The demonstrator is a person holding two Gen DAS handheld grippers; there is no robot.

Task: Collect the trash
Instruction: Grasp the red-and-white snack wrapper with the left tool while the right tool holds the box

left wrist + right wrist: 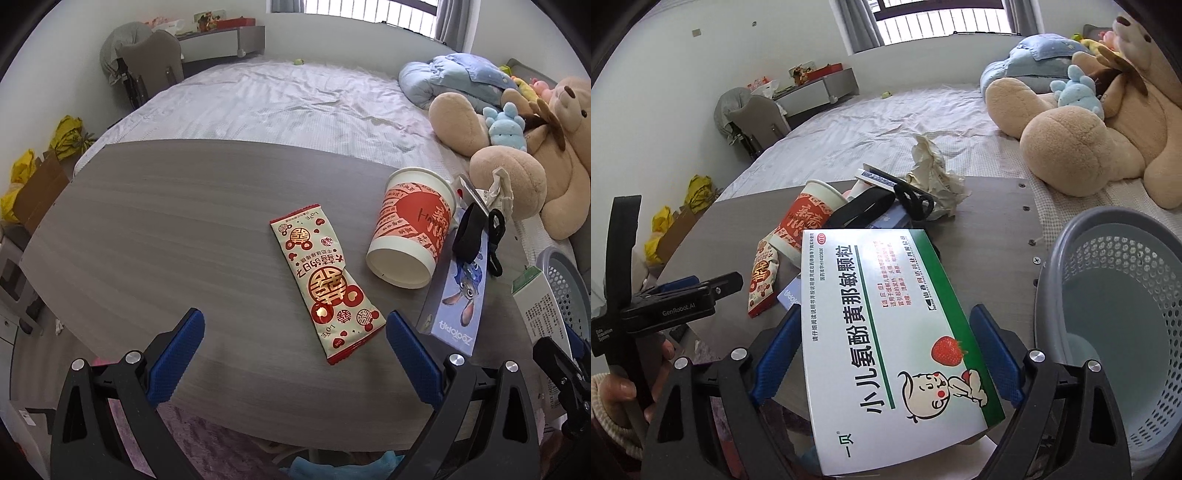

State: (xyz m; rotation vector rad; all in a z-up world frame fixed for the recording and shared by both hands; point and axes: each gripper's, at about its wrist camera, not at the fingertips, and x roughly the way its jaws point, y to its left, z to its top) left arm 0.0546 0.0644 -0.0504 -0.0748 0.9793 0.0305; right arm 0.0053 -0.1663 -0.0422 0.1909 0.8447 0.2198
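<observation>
My left gripper (295, 328) is open and empty, hovering over the near edge of the grey table (147, 229), just short of a red-and-cream snack wrapper (325, 280). A red paper cup (413, 232) lies on its side beside the wrapper. My right gripper (884, 332) is shut on a white-and-green medicine box (886, 332), held above the table next to a grey perforated basket (1115, 317). The box (543, 310) and the basket (565, 280) also show at the right edge of the left wrist view. A crumpled tissue (934, 173) lies at the table's far edge.
A blue Zootopia box (458, 299) with a black strap (471, 232) lies right of the cup. A bed (280, 103) with teddy bears (517, 147) is behind the table. A chair (151, 62) and yellow bags (70, 136) stand far left.
</observation>
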